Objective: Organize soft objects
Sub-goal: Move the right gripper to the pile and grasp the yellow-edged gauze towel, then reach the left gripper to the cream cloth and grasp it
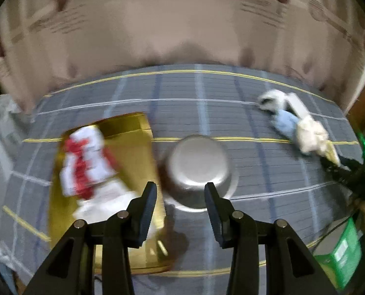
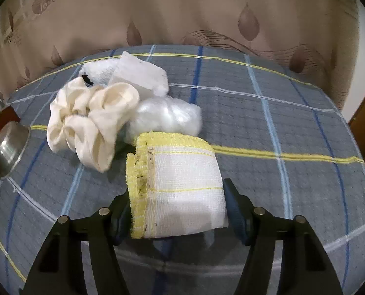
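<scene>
My right gripper [image 2: 177, 191] is shut on a folded white gauze cloth with yellow edging [image 2: 182, 182], both pads against its sides, just above the plaid sheet. Behind it lie a cream ruffled cloth [image 2: 89, 120], a crumpled clear plastic bag [image 2: 167, 118], a white pad [image 2: 138, 73] and a white fluffy piece [image 2: 96, 73]. My left gripper [image 1: 180, 188] is open with nothing between its fingers. It hangs over an upturned steel bowl [image 1: 197, 162], beside a gold tray [image 1: 133, 132] holding a red and white cloth [image 1: 84, 162]. The left wrist view is blurred.
A grey plaid sheet [image 2: 280, 123] covers the surface, and a beige leaf-patterned fabric wall [image 2: 207, 12] backs it. The steel bowl [image 2: 9, 147] and a dark red box [image 2: 3, 120] sit at the left of the right wrist view. A green box [image 1: 347, 253] stands at the sheet's right edge.
</scene>
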`<state>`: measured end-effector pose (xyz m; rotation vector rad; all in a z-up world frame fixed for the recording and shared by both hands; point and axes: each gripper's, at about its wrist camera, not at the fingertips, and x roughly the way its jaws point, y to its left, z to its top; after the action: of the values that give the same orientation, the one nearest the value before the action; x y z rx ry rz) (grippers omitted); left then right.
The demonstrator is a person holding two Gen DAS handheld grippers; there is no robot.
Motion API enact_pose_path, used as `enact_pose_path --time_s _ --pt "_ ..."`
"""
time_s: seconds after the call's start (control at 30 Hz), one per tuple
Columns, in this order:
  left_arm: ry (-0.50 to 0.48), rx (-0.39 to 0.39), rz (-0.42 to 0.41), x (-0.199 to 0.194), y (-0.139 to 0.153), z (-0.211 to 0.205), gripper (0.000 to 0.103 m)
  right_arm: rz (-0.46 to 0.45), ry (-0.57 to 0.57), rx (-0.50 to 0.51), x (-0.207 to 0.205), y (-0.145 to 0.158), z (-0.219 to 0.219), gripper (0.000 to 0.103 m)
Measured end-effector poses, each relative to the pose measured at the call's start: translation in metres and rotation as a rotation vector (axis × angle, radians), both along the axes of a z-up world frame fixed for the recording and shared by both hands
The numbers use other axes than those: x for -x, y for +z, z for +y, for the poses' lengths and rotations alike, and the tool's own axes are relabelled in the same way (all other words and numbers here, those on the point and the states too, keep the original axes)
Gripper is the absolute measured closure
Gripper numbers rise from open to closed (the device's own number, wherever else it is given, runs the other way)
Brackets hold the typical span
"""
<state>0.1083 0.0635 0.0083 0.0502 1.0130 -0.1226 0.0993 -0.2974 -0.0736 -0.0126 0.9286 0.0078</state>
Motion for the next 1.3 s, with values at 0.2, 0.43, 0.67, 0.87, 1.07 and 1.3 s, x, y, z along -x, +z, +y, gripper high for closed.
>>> enact_pose_path --time_s 0.2,0.43,0.67,0.87,1.07,1.3 --pt "-0.077 0.045 0.046 -0.021 -0.013 -0.055 0.062 -0.013 -0.056 0.037 0.026 0.000 -0.019 0.041" --pt "-0.174 0.170 0.093 -0.044 -0.023 -0.114 0.062 -0.005 -0.082 0.002 0.031 -0.004 -0.031 0.041" --pt "-0.286 0.247 0.094 -0.059 -0.033 -0.163 0.055 -0.004 -0.081 -0.011 0.031 -0.005 -0.031 0.039" --pt "-0.340 0.297 0.099 -0.065 -0.037 -0.186 0.054 -0.003 -0.079 -0.017 0.030 -0.006 -0.032 0.038" --pt "-0.320 0.277 0.086 -0.082 -0.048 -0.198 0.053 -0.003 -0.079 -0.022 0.031 -0.007 -0.031 0.037" --pt "-0.318 0.310 0.105 -0.094 -0.063 -0.208 0.053 -0.002 -0.075 -0.028 0.030 -0.008 -0.032 0.036"
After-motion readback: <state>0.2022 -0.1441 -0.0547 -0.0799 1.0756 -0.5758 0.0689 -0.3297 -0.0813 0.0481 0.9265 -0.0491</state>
